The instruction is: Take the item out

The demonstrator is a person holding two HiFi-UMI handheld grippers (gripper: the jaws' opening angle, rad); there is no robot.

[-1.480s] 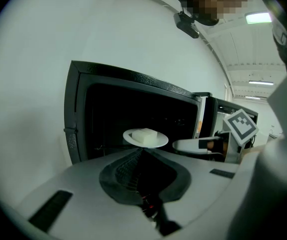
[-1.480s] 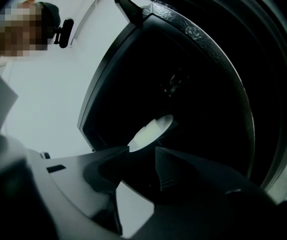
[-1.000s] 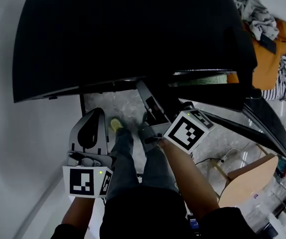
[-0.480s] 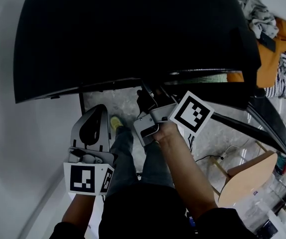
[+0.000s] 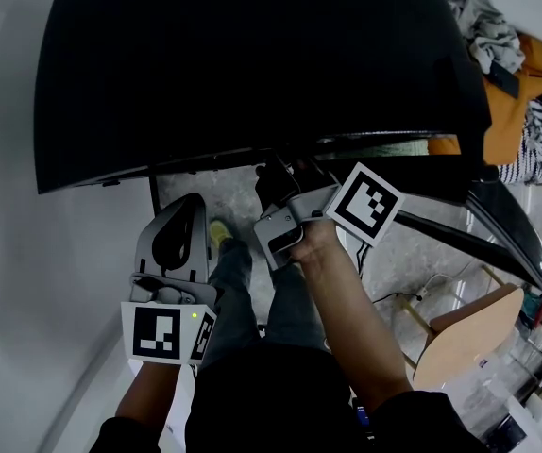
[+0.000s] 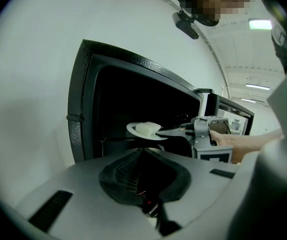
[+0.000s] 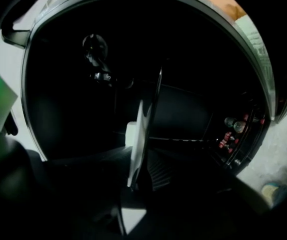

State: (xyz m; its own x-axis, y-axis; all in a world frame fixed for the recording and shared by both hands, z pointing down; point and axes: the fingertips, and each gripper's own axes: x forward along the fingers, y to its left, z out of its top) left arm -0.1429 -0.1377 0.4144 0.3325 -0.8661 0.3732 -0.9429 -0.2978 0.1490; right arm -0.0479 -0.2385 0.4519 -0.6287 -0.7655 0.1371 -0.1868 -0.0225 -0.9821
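Within the black oven (image 6: pixel 81 109) our right tool (image 6: pixel 167 132) was closing round the rim of the plate (image 6: pixel 132 130); next, we judged, a level withdrawal.

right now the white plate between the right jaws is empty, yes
Not empty: a white block lies on the plate between the jaws of the right gripper, which are closing. The left gripper view shows it.

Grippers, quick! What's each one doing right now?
Left gripper: jaws closed, holding nothing.
Right gripper: jaws closing around the rim of the plate, not clamped on it yet.
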